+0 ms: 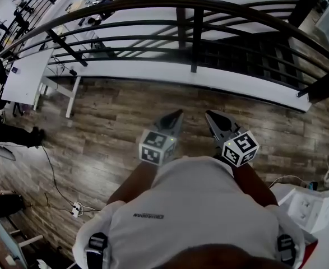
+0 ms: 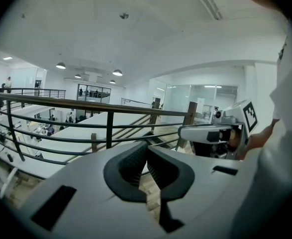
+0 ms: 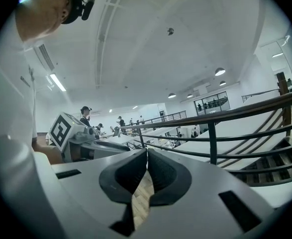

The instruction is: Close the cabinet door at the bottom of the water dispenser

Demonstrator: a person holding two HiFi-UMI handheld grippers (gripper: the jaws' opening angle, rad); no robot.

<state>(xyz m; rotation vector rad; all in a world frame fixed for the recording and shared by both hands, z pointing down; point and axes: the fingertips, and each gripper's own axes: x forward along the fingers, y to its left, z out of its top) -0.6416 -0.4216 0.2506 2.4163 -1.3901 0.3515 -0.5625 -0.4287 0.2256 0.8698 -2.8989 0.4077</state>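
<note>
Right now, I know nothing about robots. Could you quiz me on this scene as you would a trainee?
1. True or false: the left gripper and the right gripper each grip a cup.
2. What stands just ahead of both grippers? A: a dark metal railing. B: a cabinet door. C: a sink.
3. Fill in: the floor under the person looks like ___ planks.

Key: 1 false, as both pairs of jaws are together with nothing between them. 2 A. 3 wood.
</note>
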